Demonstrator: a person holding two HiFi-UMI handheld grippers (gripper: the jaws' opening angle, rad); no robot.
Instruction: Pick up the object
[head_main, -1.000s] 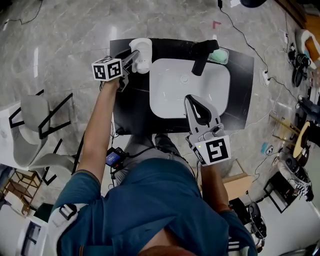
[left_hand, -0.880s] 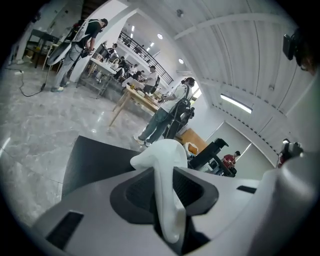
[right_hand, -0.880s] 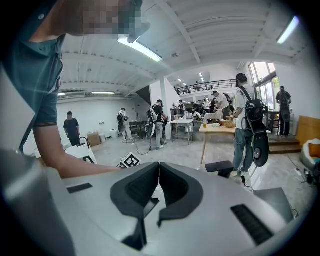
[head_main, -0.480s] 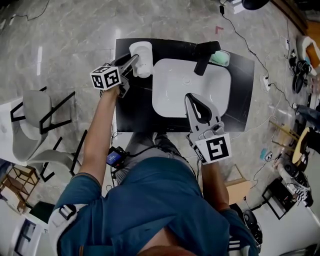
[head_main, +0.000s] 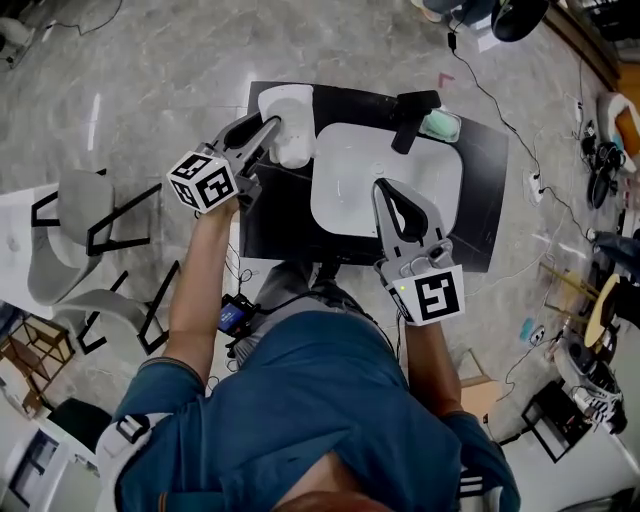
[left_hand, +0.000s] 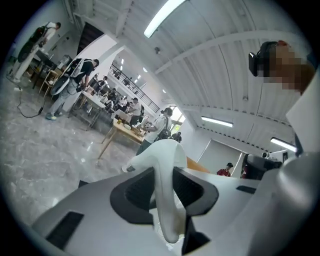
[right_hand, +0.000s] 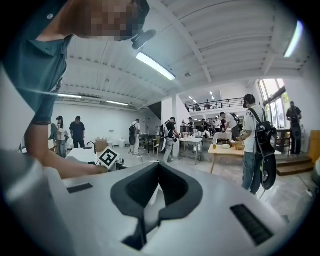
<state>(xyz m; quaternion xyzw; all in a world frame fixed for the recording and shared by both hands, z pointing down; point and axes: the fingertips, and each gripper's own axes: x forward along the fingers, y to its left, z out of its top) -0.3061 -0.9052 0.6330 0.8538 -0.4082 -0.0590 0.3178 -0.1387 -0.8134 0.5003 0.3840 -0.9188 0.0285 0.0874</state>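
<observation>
My left gripper (head_main: 266, 130) is shut on a white cup (head_main: 289, 124), which hangs tilted over the back left corner of the black table (head_main: 272, 218). In the left gripper view a thin curved white part of the cup (left_hand: 161, 170) is pinched between the jaws of that gripper (left_hand: 167, 202). I cannot tell whether that part is the wall or a handle. My right gripper (head_main: 386, 190) hovers over the near edge of the white basin (head_main: 345, 170). Its jaws meet with nothing between them, as the right gripper view also shows (right_hand: 159, 166).
A black faucet (head_main: 411, 113) and a green soap dish (head_main: 440, 125) stand behind the basin. Grey chairs (head_main: 70, 250) stand on the floor at the left. Cables and gear (head_main: 590, 330) lie to the right. Several people stand at tables in the hall.
My left gripper has come up and toward me with the white cup, which now tilts more. The right gripper has stayed over the basin's near edge.
</observation>
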